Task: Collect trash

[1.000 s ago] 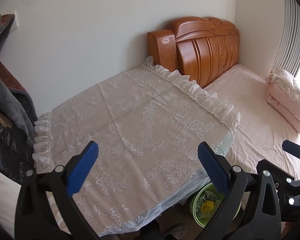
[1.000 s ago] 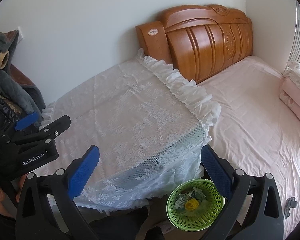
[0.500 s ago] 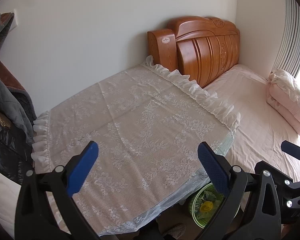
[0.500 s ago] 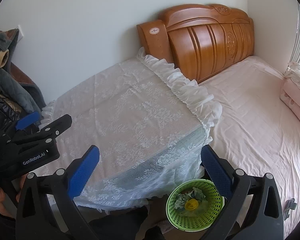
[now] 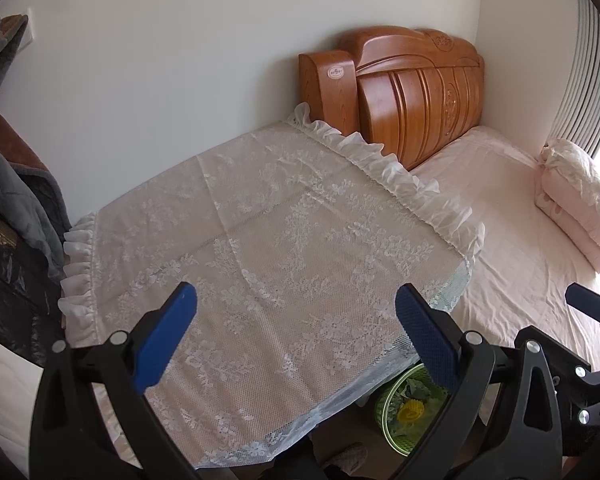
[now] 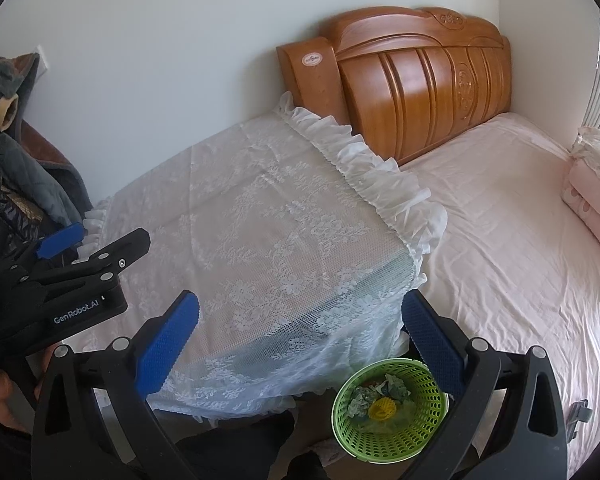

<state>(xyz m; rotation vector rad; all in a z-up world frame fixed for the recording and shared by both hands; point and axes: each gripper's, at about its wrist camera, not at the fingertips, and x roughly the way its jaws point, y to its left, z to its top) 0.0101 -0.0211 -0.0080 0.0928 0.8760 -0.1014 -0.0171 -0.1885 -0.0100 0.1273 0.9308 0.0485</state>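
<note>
Over the last second we barely moved; both the left gripper (image 5: 296, 328) and right gripper (image 6: 300, 336) hung apart, empty, the green basket (image 6: 390, 412) holding trash below the lace cloth's (image 6: 260, 240) front corner.

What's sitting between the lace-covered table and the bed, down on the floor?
A green perforated trash basket with crumpled scraps inside stands in the gap between lace cloth and pink bed, clearest in the right wrist view.

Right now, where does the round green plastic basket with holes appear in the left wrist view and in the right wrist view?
Left wrist view: the round green plastic basket is at the bottom, right of centre, partly hidden behind the left gripper's right finger and the lace cloth's edge.
Right wrist view: the basket is at the bottom, right of centre, almost fully visible.
Shared landmark: the white lace cloth, hanging beside the basket.
</note>
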